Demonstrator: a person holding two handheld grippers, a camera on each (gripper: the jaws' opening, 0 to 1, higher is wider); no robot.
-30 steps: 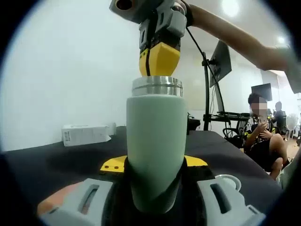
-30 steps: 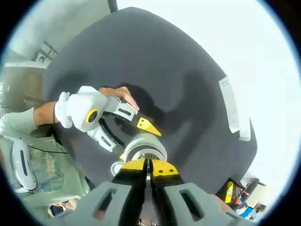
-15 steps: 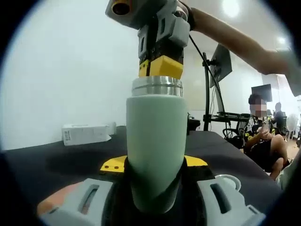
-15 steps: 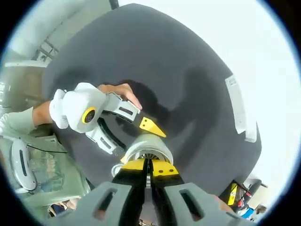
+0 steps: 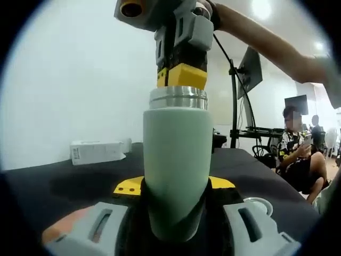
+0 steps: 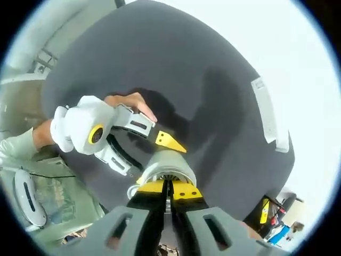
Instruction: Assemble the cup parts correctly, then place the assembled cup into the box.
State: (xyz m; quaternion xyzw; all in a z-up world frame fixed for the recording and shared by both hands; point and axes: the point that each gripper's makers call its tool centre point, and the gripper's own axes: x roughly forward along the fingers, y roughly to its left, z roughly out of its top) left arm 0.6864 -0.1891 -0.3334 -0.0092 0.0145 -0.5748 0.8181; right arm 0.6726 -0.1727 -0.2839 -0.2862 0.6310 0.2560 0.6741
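Our left gripper [image 6: 152,146] clamps the cup [image 5: 177,160] upright; our right gripper [image 5: 181,77], pinched closed, has dropped onto its steel neck [image 5: 178,98], seating something we cannot see.

Left gripper view: low, close, level across the black table [image 5: 64,186] at the cup body [image 5: 177,160].
Right gripper view: above, looking straight down.
Shared: cup body [image 6: 168,166], table [image 6: 213,106].

We see a plain white wall [image 5: 69,80] behind a table covered in black cloth [image 5: 58,186]. A bright ceiling light [image 5: 261,8] glows overhead. To the right, a dark monitor [image 5: 250,69] sits on a black stand [image 5: 234,106], and a seated person [image 5: 295,157] is near a desk further back.
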